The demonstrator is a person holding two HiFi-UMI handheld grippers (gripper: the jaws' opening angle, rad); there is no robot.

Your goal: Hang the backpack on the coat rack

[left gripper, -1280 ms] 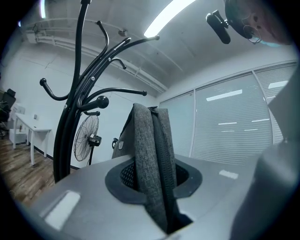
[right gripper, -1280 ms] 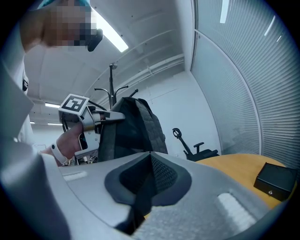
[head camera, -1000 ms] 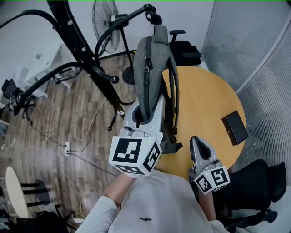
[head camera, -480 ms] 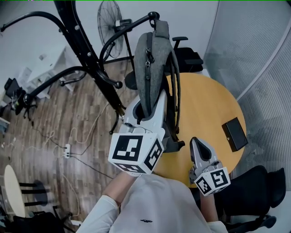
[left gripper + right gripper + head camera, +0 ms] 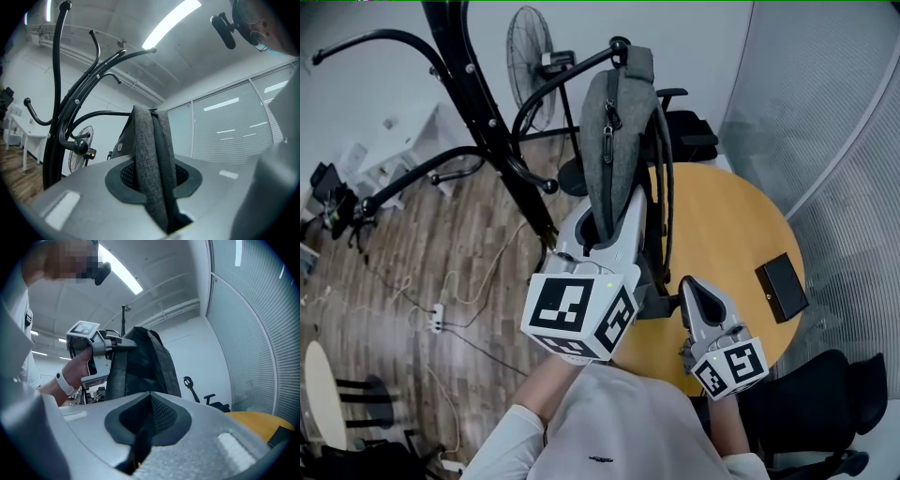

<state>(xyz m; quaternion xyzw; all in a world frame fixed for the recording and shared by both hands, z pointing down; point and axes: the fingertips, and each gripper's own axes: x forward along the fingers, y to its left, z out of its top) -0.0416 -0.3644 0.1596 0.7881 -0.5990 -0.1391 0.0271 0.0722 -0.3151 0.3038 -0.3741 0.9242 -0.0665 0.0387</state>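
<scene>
My right tongs (image 5: 150,394) were closed on nothing; ahead, my left tongs (image 5: 123,344) gripped the dark backpack (image 5: 143,369) near the tabletop (image 5: 253,420)

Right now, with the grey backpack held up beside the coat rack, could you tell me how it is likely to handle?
The backpack is probably soft and floppy: its fabric bunches where the left gripper clamps it. It looks slim, so likely light. Its straps hang loose and might snag the coat rack.

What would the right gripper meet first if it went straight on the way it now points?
Most likely the backpack, which is right ahead of the right gripper; how far off it is, the pictures do not show.
</scene>
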